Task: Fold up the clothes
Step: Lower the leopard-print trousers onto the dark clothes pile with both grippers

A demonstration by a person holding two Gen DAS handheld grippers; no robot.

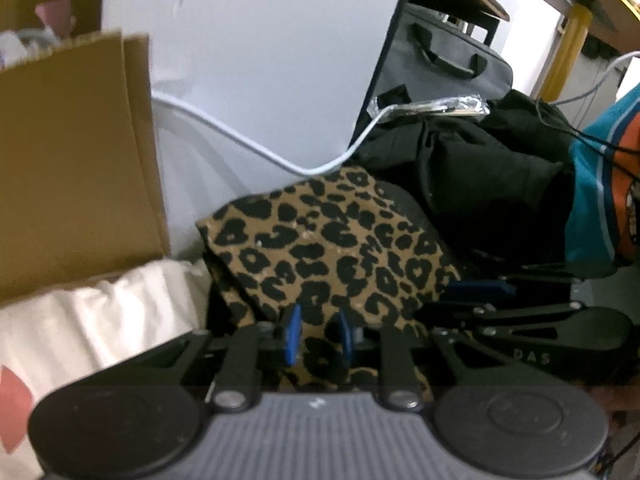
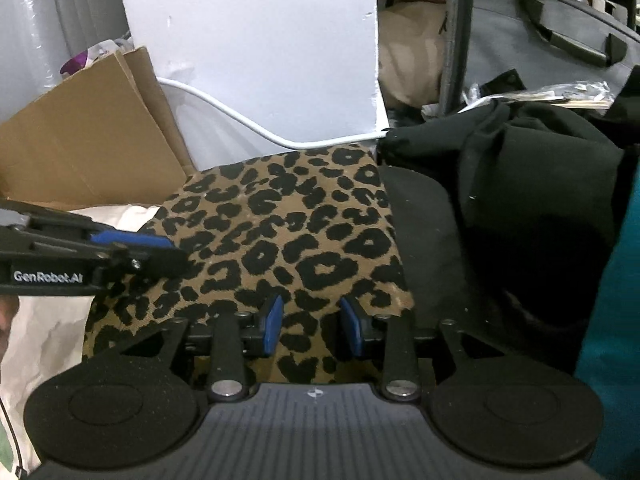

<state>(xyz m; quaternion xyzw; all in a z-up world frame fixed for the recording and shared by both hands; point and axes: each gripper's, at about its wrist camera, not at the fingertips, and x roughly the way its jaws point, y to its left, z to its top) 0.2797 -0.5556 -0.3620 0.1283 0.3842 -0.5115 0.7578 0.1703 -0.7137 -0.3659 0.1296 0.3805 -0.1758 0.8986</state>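
Left wrist: left gripper (image 1: 317,336) parted, blue pads straddling leopard cloth (image 1: 332,248), nothing pinched. Right gripper (image 2: 313,325) likewise spread wide over the cloth. Cloth folded, lying between cardboard (image 2: 92,144) and black clothes (image 2: 520,168).

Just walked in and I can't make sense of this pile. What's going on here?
A person is working on a leopard-print garment with two handheld grippers. It lies folded among a black garment, a white cloth and a cardboard box. Both the left gripper and the right gripper are open over it, gripping nothing.
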